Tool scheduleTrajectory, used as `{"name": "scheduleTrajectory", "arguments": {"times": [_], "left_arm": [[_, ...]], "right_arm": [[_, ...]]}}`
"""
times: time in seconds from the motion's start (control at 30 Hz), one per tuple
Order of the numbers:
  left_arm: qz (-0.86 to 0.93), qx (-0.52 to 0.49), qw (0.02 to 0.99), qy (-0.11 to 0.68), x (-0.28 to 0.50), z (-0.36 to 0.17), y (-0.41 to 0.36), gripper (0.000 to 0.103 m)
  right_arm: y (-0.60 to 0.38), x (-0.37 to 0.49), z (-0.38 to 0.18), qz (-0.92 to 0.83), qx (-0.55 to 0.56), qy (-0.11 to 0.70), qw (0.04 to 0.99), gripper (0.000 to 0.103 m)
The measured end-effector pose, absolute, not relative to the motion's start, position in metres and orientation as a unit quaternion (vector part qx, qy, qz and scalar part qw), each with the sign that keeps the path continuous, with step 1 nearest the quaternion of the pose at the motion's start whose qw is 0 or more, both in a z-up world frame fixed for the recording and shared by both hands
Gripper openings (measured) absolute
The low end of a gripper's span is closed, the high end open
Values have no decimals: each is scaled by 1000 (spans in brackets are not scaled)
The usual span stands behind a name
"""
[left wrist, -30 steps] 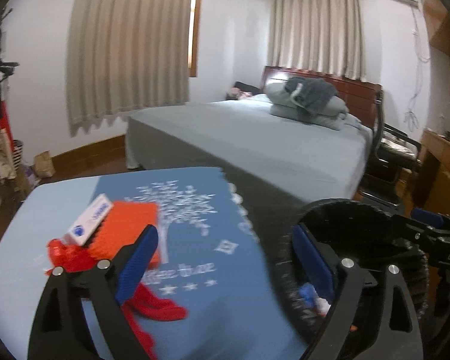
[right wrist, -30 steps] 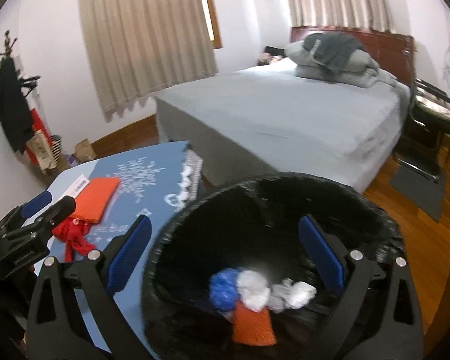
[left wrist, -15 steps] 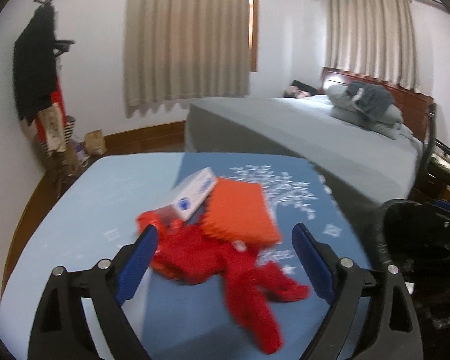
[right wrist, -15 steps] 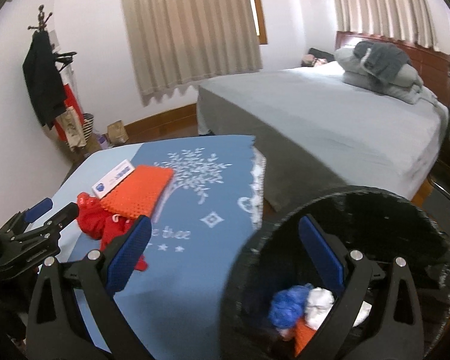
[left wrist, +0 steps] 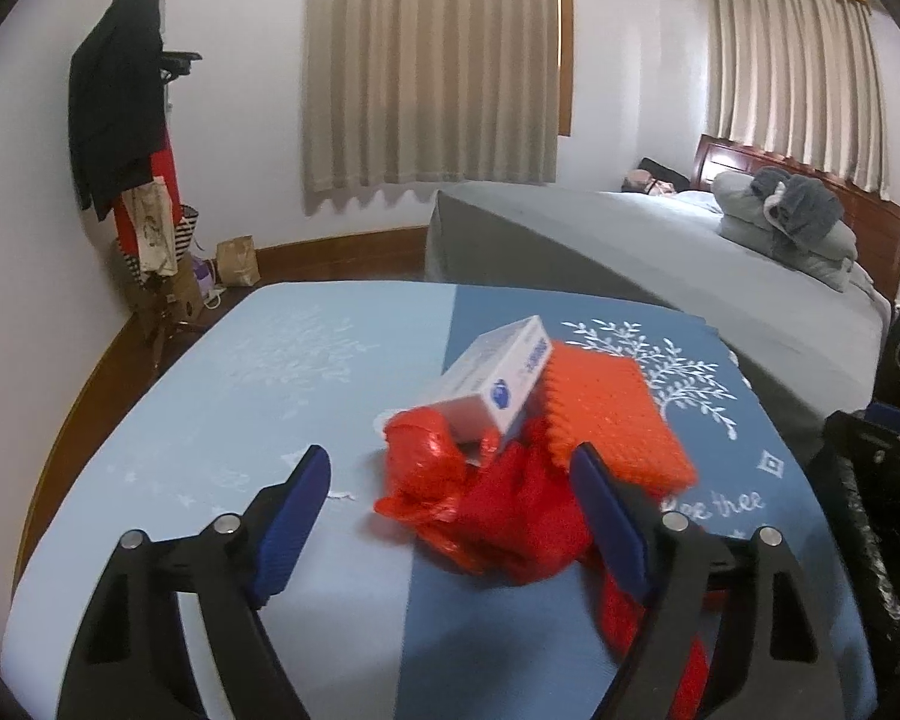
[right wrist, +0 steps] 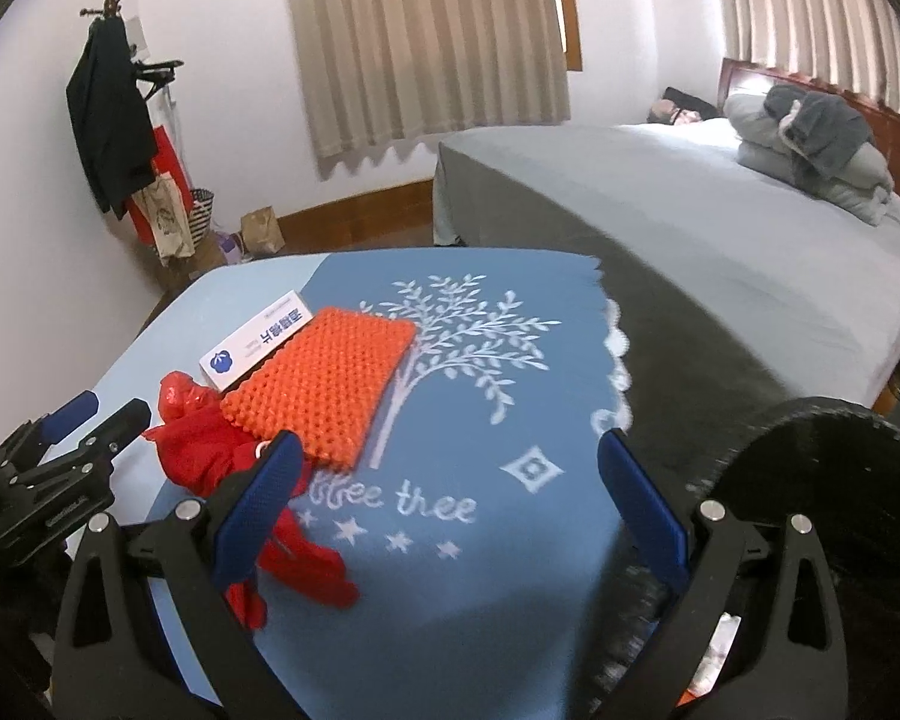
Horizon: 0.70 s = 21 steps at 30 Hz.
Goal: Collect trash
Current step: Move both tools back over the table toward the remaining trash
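1. Left gripper [left wrist: 450, 510] fingers spread apart around the crumpled red plastic bag [left wrist: 486, 510] on the blue bench [left wrist: 240, 408]; right gripper [right wrist: 444, 510] likewise apart, empty
2. Behind it, the white cardboard box [left wrist: 501, 384] leaning on the bag may topple when the bag lifts
3. The orange knobbly foam pad [left wrist: 612, 414] could drag too

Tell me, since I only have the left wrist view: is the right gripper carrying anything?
Observer: No. The right gripper is open and empty, above the blue tablecloth.
Operator: Where is the bin? I see only a black edge.
Observer: The black bin stands off the table's right side, just past that gripper, in front of the bed.
Operator: Anything trailing toward the near edge?
Observer: Yes, the red plastic bag sends a strip that way.
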<state>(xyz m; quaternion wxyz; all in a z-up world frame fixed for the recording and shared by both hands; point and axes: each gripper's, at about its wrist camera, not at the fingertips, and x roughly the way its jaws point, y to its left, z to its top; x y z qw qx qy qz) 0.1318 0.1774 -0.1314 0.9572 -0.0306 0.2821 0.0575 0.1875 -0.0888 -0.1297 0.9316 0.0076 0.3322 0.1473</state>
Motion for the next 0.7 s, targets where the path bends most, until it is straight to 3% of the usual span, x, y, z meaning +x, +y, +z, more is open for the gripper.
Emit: {"name": "scheduleTrajectory", "arguments": {"times": [0.17,0.7], "left_arm": [[62,-35,956,283,136,-136,185,80],[71,-45,955,284,138,-145,205,80]], "right_arm": [[-68,207,-141,156,4,347,925,94],[-17,241,-180,193,-27,410,891,56]]}}
